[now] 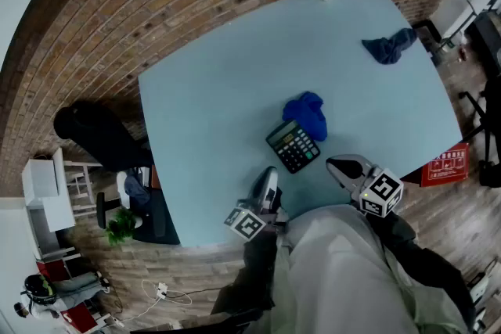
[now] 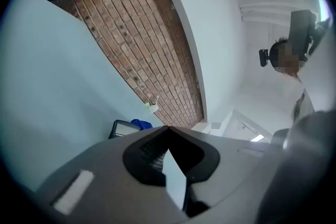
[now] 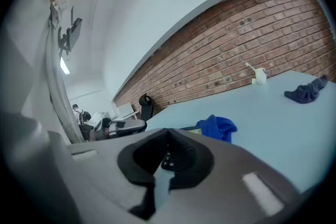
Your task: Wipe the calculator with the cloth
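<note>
Left gripper (image 1: 269,174): jaws closed, nothing held. Calculator (image 1: 293,145) lies flat on the table (image 1: 219,98), just ahead of and between both grippers. Blue cloth (image 1: 308,114) touches its far end. Right gripper (image 1: 335,166): jaws closed, nothing held.

Even, soft indoor light, fairly bright. No glare on the table (image 1: 219,98) ahead of the left claw (image 1: 270,172) & right claw (image 1: 335,164); shadows there were only faint. All 3 views were fisheye: the brick wall (image 1: 156,4) beyond the claws bowed & the corners went black. In both gripper views the claw bodies nearest the lens were soft, w/ stuff beyond sharper. A lit lamp strip (image 2: 257,138) showed right of the left claw, a second strip (image 3: 64,65) up-left of the right claw.
</note>
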{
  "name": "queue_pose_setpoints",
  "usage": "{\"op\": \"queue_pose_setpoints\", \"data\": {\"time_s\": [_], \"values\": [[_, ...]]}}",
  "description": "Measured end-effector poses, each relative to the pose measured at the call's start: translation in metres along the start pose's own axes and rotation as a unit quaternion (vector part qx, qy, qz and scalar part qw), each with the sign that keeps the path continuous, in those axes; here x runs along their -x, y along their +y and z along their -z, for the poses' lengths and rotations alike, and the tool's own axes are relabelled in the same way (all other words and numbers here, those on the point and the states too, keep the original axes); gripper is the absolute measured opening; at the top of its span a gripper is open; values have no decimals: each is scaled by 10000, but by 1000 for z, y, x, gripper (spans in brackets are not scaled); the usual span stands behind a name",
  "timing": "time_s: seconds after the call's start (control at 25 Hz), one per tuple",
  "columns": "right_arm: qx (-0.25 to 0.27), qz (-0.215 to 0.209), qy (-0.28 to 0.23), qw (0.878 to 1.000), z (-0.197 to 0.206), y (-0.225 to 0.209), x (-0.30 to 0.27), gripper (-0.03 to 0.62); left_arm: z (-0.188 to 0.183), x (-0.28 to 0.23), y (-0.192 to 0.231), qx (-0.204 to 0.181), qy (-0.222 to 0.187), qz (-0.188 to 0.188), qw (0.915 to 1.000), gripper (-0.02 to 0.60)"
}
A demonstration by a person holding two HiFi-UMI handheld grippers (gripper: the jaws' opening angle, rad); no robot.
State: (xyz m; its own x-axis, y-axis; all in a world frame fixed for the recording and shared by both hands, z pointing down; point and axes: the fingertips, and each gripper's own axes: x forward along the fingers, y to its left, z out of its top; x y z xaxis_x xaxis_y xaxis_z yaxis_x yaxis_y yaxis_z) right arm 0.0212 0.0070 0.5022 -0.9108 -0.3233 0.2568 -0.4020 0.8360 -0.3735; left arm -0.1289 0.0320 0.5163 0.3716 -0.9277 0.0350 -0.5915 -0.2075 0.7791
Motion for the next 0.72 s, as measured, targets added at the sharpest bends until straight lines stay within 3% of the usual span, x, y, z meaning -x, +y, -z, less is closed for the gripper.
{"op": "queue_pose_setpoints", "data": {"time_s": [0.72], "values": [[-199,-232,67,9995,7,-7,4,2,5,2,-2,28,-137,-78,9999,3]]}}
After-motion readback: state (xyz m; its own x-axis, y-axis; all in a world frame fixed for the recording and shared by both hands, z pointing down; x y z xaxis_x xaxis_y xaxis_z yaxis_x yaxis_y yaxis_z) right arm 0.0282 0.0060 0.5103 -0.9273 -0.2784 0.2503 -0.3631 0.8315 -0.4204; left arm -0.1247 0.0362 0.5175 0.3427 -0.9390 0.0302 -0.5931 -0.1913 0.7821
